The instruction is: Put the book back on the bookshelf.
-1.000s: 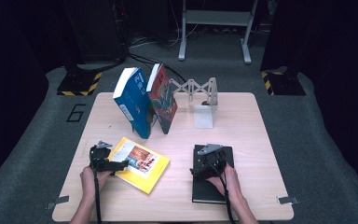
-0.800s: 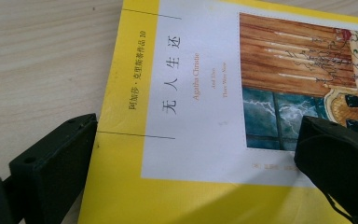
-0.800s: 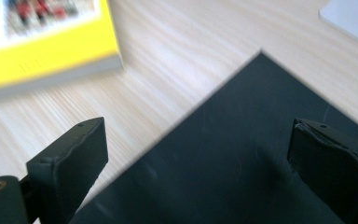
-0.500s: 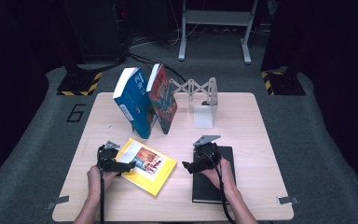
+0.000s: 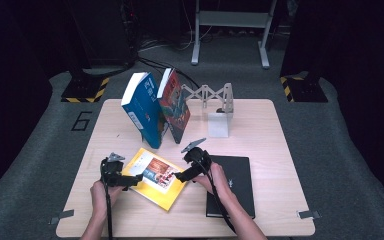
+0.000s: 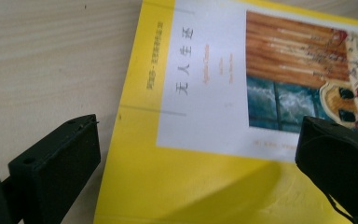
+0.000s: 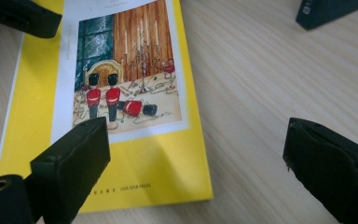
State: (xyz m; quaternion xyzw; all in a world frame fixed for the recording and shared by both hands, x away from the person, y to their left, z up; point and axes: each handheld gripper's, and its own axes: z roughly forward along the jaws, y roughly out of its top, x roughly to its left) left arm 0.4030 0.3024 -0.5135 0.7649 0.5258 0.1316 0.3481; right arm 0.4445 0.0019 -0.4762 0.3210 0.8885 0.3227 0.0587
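A yellow book lies flat on the wooden table, its cover a painting of red-coated soldiers. My left gripper is open at the book's left edge. In the left gripper view one jaw is over bare wood and the other over the yellow book, with the left gripper low above it. My right gripper is open at the book's right edge. In the right gripper view the right gripper has one jaw over the yellow book and one over the table.
A black book lies flat under the right forearm. A blue book and a red book lean together behind the yellow one. A grey scissor-lattice rack and a white block stand at the back centre.
My right gripper has moved left, off the black book and over to the yellow book's right edge. The left gripper has stayed at the book's left edge.
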